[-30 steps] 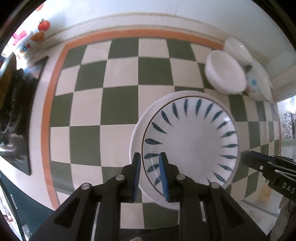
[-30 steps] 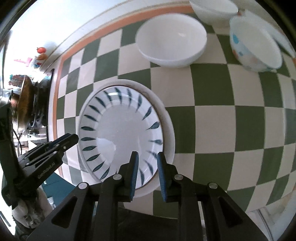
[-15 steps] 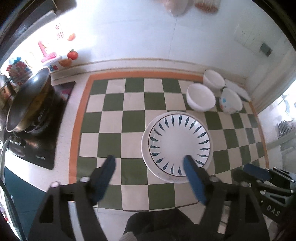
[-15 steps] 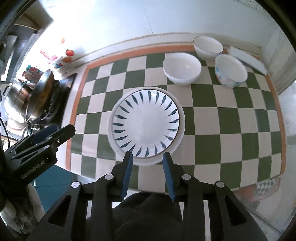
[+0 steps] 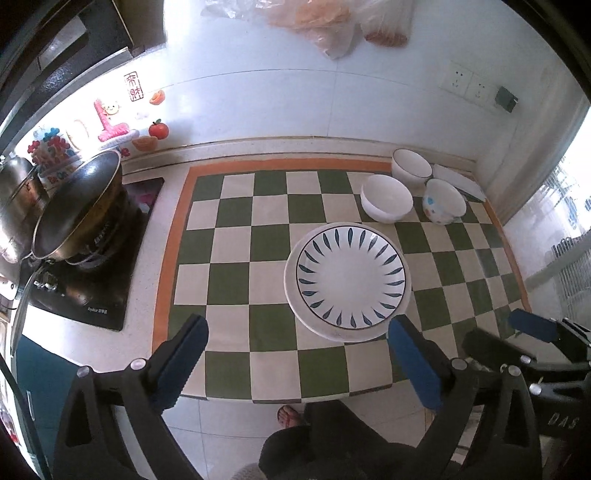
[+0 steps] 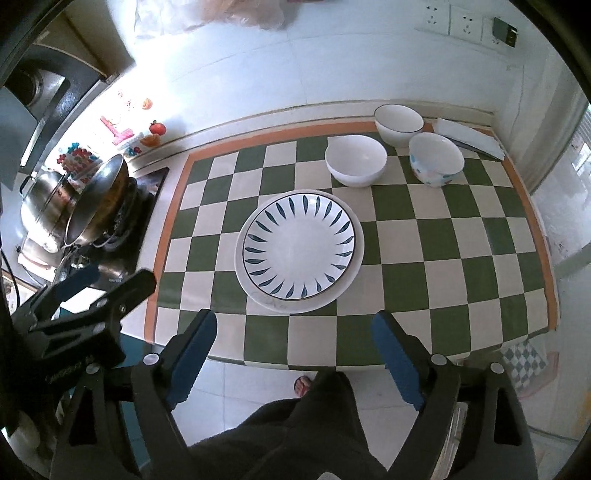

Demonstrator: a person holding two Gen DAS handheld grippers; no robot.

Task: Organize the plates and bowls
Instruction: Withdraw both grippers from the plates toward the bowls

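Observation:
A leaf-patterned plate (image 5: 349,277) lies stacked on a larger white plate (image 5: 328,332) on the green checked mat (image 5: 236,236); the stack also shows in the right wrist view (image 6: 299,245). A white bowl (image 5: 386,197), a rimmed bowl (image 5: 411,164) and a spotted bowl (image 5: 443,201) stand at the back right, also in the right wrist view (image 6: 355,159). My left gripper (image 5: 295,354) is open and empty, held high before the counter edge. My right gripper (image 6: 293,350) is open and empty, likewise pulled back from the plates.
A wok (image 5: 77,206) and a steel pot (image 5: 14,206) sit on the stove at the left. A flat white board (image 6: 469,136) lies behind the bowls by the wall. Bags (image 5: 332,22) hang above. My leg and foot (image 6: 304,384) are below the counter edge.
Both grippers have let go of the plate stack, opened wide and pulled up and back from the counter. The plates stay in the middle of the mat.

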